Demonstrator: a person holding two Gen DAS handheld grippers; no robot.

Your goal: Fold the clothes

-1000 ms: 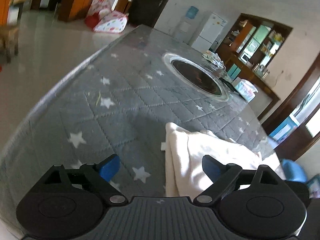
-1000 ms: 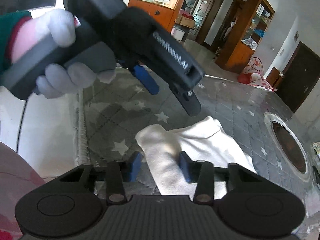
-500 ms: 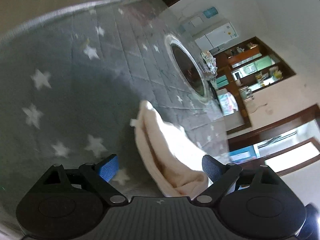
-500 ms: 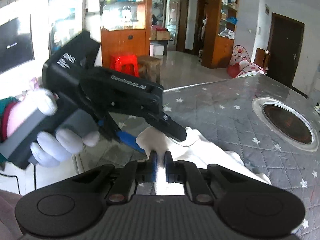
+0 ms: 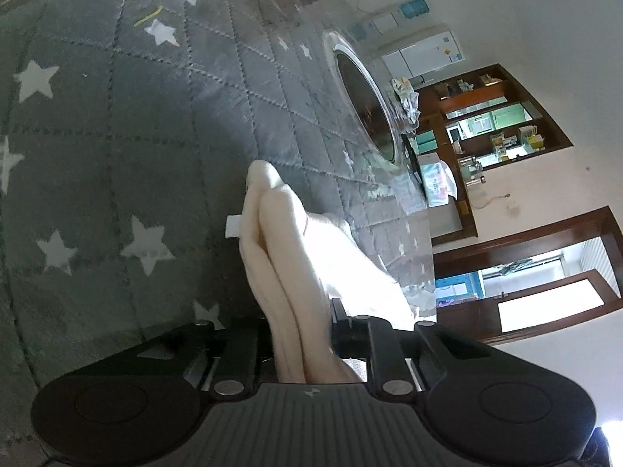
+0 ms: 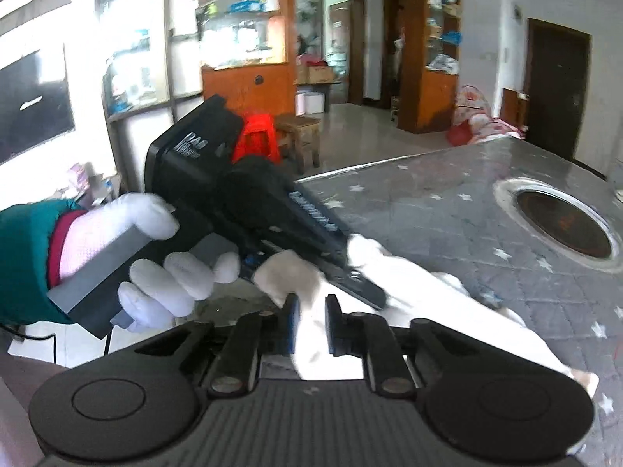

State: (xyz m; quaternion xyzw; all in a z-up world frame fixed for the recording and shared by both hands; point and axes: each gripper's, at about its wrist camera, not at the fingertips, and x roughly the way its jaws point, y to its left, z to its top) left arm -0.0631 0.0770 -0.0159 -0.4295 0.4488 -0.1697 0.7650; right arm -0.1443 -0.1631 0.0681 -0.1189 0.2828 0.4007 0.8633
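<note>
A cream garment [image 5: 280, 233] lies folded in thick layers on the grey star-patterned table cover [image 5: 117, 136]. My left gripper [image 5: 301, 323] is closing, and its pads press on the garment's near edge, which bulges up between the fingers. In the right wrist view the same garment [image 6: 428, 295] stretches away to the right. My right gripper [image 6: 311, 311] holds a corner of it; its jaws are opening slightly while cloth still fills the gap. The left gripper [image 6: 307, 268], held by a white-gloved hand [image 6: 171, 280], grips the cloth just beyond.
A round metal-rimmed dark inset [image 6: 560, 222] sits in the table further back, also in the left wrist view as the inset [image 5: 366, 105]. The table edge [image 6: 350, 169] runs behind the grippers. Beyond it stand a red stool [image 6: 257, 140] and a wooden stool [image 6: 300, 132].
The left gripper sank onto the garment's edge, rolled, and went from wide open to shut on the cloth. The right gripper clamped a corner, lifted it and now stands slightly wider.
</note>
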